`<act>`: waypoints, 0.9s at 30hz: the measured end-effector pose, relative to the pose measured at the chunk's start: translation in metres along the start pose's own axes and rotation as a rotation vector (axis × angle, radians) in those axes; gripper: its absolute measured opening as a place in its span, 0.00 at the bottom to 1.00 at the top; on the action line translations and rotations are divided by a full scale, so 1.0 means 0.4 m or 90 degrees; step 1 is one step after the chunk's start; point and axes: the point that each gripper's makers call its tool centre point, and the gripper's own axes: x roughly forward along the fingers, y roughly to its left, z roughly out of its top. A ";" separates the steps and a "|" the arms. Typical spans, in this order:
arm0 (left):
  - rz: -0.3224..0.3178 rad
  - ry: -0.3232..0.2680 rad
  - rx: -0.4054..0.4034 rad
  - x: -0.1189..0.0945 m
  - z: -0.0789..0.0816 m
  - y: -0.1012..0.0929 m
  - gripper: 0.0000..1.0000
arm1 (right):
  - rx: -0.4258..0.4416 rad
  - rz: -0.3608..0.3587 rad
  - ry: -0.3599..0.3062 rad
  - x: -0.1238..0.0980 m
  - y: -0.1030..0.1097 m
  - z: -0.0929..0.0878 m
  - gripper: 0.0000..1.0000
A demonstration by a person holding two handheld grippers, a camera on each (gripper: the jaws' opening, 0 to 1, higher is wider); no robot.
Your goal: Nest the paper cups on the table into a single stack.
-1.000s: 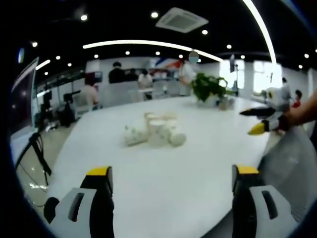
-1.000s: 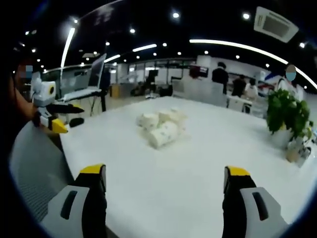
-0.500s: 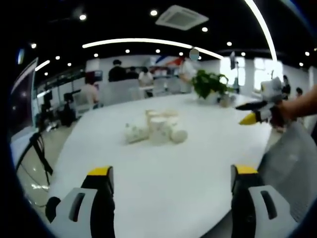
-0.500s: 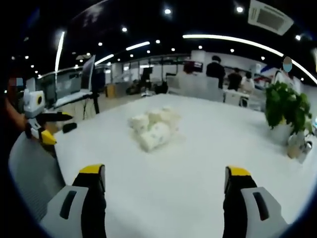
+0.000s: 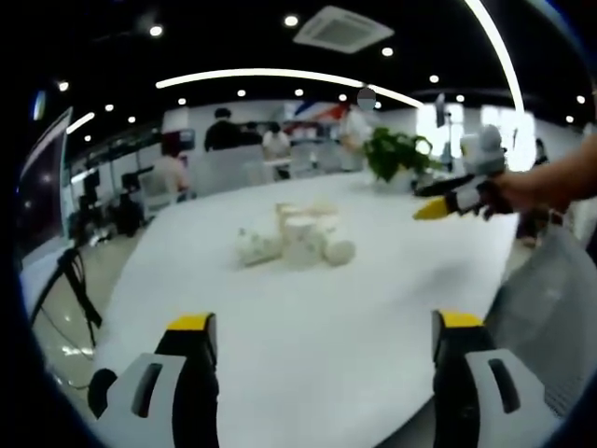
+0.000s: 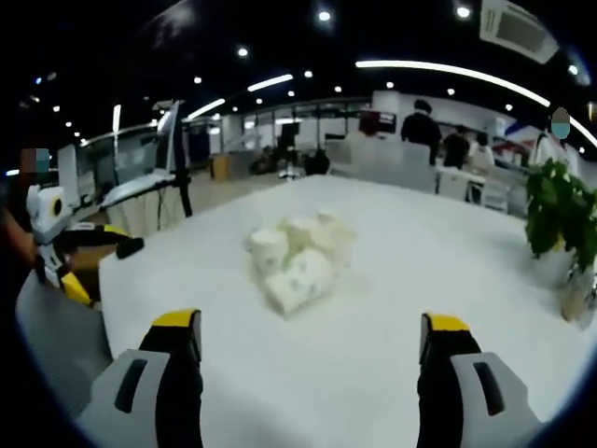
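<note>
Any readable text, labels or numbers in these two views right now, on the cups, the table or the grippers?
No readable text anywhere.
Paper cups: pale and blurred, no print can be made out.
White table: bare surface, no marks.
Left gripper and right gripper: yellow tips, no lettering visible.
Red and blue shape on the far wall: too blurred to read.

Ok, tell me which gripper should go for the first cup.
Probably the right gripper: the left gripper view shows it out over the table, level with the paper cups. The left gripper sits back at the table's edge. Both jaws are open and empty.
</note>
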 end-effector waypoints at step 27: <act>0.007 0.000 0.007 0.001 -0.002 0.006 0.93 | 0.118 -0.030 0.137 0.273 -0.071 0.054 0.85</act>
